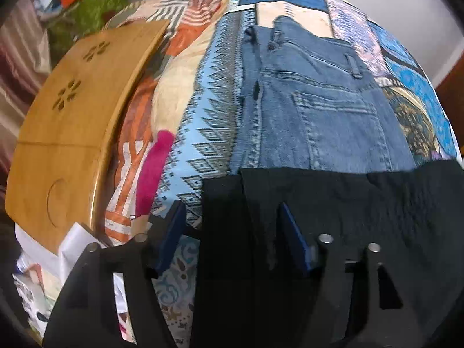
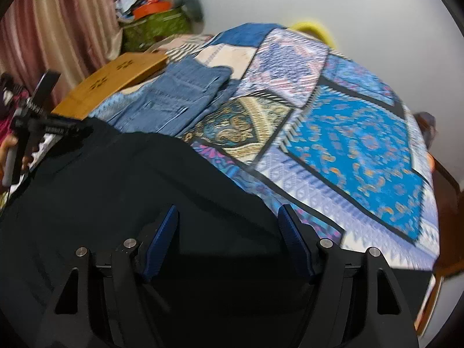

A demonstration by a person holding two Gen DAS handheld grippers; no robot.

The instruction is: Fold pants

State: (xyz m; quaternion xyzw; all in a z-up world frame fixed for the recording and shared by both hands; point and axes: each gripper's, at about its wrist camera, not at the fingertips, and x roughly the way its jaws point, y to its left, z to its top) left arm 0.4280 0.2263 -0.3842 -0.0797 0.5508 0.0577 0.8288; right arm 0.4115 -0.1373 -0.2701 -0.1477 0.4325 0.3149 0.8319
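Lying under both claws, black pants (image 2: 121,179) spread across the quilt (image 2: 362,145). Left claw (image 1: 232,237) fingers stand apart, a dark fold between them. Right claw (image 2: 229,243) fingers apart over the cloth. Pant edges are cut off; jeans (image 1: 313,101) beyond.

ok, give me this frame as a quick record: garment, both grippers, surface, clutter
garment: black pants spread on the bed, near edge
left gripper: open, fingers either side of a black fabric fold, not clamped
right gripper: open, over the black fabric, holding nothing
surface: patchwork bedspread, blue and patterned
other clothing: folded blue jeans lying beyond the black pants
clutter: wooden lap tray at left of bed; pink cloth beside it
image quality: motion blur in both views
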